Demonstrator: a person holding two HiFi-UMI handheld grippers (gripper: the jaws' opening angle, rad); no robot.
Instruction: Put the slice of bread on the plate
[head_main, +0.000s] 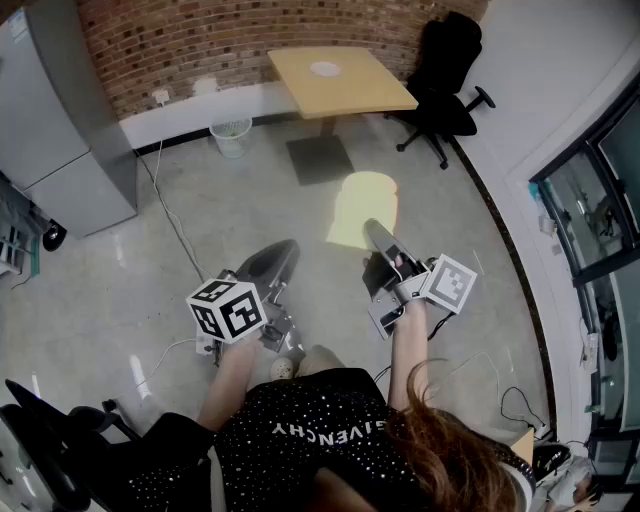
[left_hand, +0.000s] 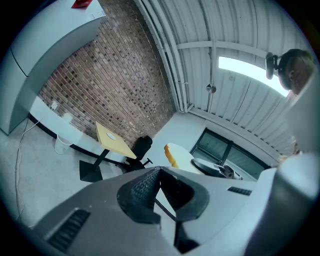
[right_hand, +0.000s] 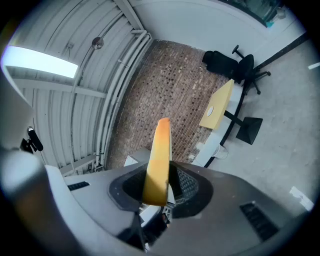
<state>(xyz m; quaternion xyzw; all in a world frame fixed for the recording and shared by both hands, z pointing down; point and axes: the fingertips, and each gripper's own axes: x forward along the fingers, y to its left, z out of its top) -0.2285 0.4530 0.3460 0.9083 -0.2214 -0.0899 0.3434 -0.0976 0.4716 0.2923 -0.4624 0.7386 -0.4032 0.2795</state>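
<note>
The slice of bread (head_main: 362, 208) has a pale yellow face and a golden-orange crust. In the right gripper view it stands edge-on and upright. It is held in the air above the floor (head_main: 120, 270), well apart from the desk (head_main: 370, 85), and not on the plate (head_main: 325, 69).

The right tongs (head_main: 374, 232) are clamped on the lower edge of the slice, and the narrow jaw gap is filled by the bread. The left tongs (left_hand: 158, 172) have their ribbed pads drawn together at the tips, with nothing between them.

Count:
- One slice of bread.
- One white plate, lying on the desk top.
- One desk, with a light wooden top on a single pedestal and a dark base.
- Two tongs, one in each hand.
- One black office chair (head_main: 447, 70), beside the desk.
- One mesh waste basket (head_main: 231, 136), at the foot of the wall.
- One grey cabinet (head_main: 60, 110), at the left.

The floor is pale and glossy, and cables run across it. A brick wall (head_main: 230, 40) stands behind the desk. Dark-framed glazing (head_main: 600, 200) lines the right side.
</note>
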